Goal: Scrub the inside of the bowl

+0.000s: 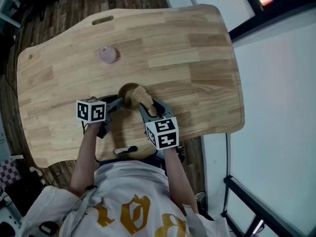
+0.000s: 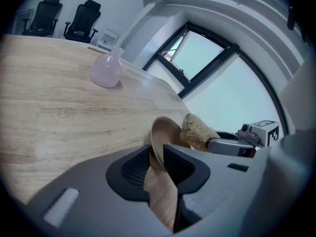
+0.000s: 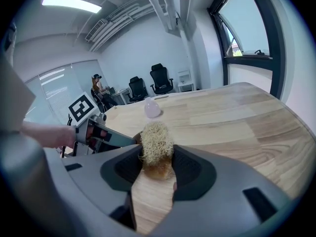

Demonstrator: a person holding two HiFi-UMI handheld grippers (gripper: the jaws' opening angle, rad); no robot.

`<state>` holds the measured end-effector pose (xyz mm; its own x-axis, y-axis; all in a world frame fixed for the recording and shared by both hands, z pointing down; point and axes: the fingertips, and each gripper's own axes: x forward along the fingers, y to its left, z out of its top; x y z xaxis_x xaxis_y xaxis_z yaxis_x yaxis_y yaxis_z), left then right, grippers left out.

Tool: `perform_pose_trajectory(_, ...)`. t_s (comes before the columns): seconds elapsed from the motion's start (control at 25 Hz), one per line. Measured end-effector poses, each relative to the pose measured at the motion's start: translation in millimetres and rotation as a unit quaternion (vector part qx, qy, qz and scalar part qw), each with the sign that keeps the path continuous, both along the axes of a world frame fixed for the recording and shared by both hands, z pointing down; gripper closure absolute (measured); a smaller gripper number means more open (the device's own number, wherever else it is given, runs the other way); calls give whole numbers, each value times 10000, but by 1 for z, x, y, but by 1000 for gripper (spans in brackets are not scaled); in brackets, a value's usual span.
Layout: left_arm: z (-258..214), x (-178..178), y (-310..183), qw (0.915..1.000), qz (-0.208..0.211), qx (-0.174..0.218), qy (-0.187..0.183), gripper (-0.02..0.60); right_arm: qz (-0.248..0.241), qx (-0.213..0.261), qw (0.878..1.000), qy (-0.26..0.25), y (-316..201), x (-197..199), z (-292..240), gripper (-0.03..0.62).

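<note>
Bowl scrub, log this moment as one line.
left gripper: shut on bowl rim | right gripper: shut on loofah scrubber | scrubber at bowl opening | pink vase apart on table

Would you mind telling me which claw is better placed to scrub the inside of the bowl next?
The right. The right claw is shut on the loofah scrubber, which sits at the mouth of the bowl, while the left claw grips the bowl rim and is needed to steady it.
</note>
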<state>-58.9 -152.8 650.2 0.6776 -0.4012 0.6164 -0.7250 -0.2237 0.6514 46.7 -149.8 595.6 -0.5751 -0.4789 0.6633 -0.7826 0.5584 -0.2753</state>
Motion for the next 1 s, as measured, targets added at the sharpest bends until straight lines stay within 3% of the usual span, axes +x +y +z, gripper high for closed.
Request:
perform_pose_trajectory(0.32,6,5,-6,9997,-75,-227,-53,492,-107,-19,9999,54,-1,-4,5,422)
perform_pose_trajectory(0.6,3,1,-13,9980,-29,-17,-623,552,-221,-41,9997,85,4,-9,5,422)
perform_pose_trajectory(1.0,-8,1,-11,9964,47,200,-828,555,-283,-267,9989,252,16,-11,8,422)
